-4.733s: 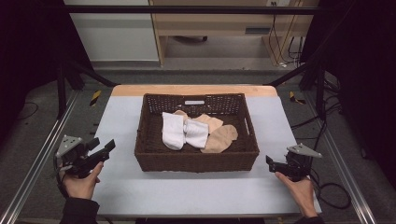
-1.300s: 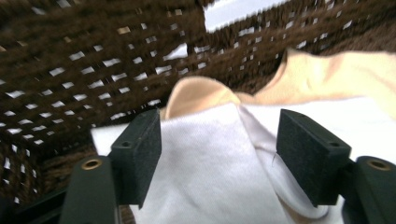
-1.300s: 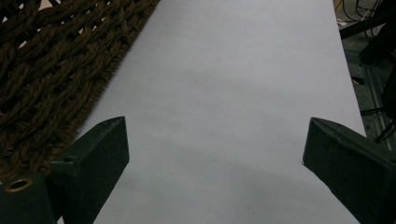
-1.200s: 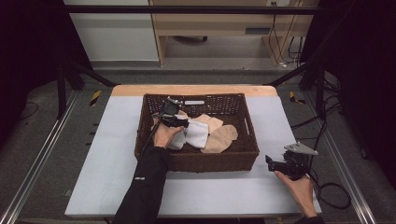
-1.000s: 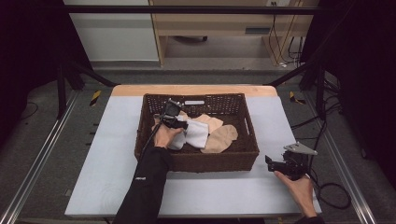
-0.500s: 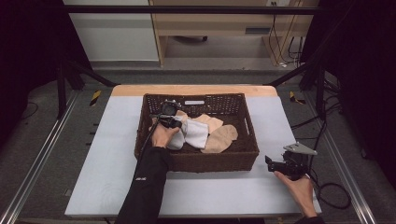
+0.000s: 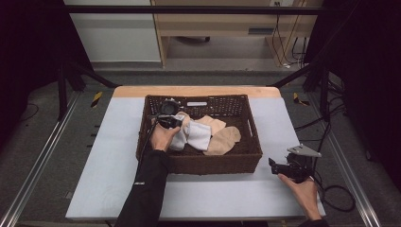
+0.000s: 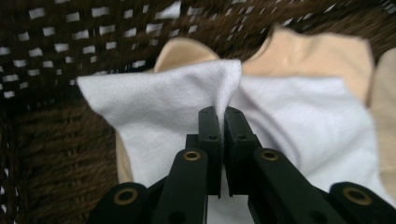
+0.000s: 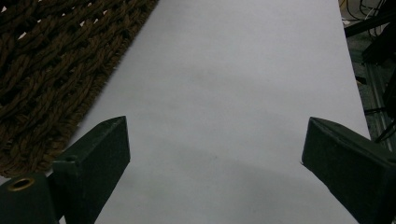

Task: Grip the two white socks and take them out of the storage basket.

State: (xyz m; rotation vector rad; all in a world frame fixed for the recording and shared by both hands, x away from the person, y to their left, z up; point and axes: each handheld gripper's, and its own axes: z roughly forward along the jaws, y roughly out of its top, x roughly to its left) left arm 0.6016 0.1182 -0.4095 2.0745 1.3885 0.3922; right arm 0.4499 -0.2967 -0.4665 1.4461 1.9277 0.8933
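Note:
A dark wicker basket (image 7: pixel 208 163) stands mid-table holding two white socks (image 7: pixel 196 135) and beige socks (image 7: pixel 226 139). My left gripper (image 7: pixel 171 120) reaches into the basket's left part, shut on a pinched fold of the left white sock (image 8: pixel 163 112), which lies over a beige sock (image 8: pixel 313 53). Its jaws (image 8: pixel 218 116) meet with cloth rising between them. At the table's right front my right gripper (image 7: pixel 276 166) rests open above bare table (image 9: pixel 224 93), with the basket's outer wall (image 9: pixel 56 70) to its left.
The basket has a white label (image 7: pixel 196 103) on its far wall. A wooden strip (image 7: pixel 198 91) edges the table's far side. Metal rails (image 7: pixel 42 161) run along both sides. Cables (image 7: pixel 338 196) trail off the right edge.
Over the earlier frames my left arm went from the table's left front into the basket. In the last second it has shifted slightly left over the white sock. The right gripper has stayed put.

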